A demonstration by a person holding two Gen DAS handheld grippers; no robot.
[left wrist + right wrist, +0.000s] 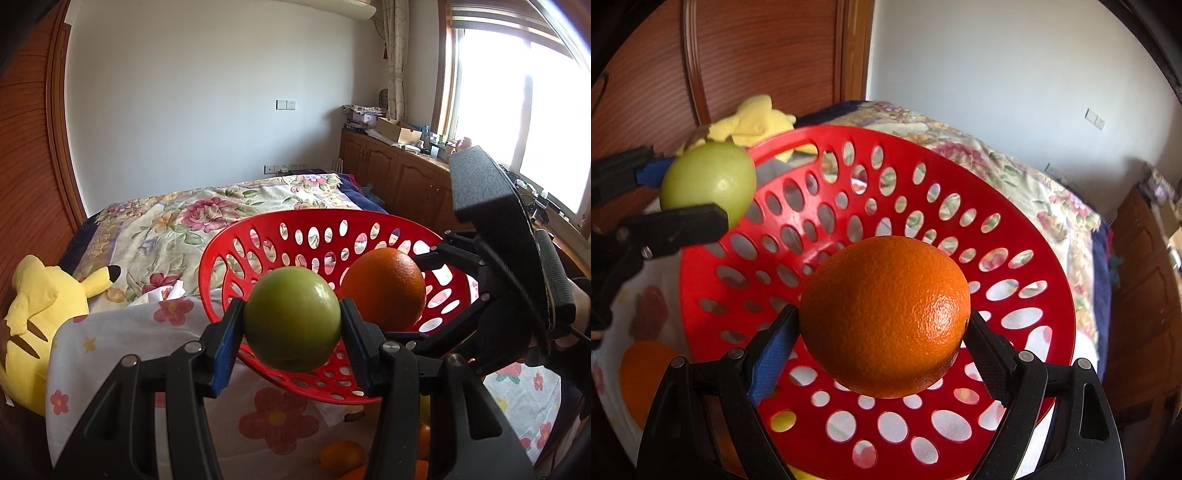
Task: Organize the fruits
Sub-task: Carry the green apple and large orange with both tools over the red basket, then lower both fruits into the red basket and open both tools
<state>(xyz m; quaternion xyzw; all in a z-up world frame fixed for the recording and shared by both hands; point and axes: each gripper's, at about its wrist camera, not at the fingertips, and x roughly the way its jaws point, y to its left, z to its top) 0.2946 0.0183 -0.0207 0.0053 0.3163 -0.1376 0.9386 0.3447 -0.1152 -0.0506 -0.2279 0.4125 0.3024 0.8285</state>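
A green apple sits between the pads of my left gripper, which is shut on it just above the near rim of a red perforated basket. My right gripper is shut on a large orange and holds it over the inside of the basket. In the left wrist view the orange hangs to the right of the apple, with the right gripper coming in from the right. In the right wrist view the apple and the left gripper are at the basket's left rim.
The basket rests on a white flowered cloth on a bed with a floral cover. More oranges lie on the cloth in front of the basket. A yellow plush toy lies at the left. Wooden cabinets line the right wall.
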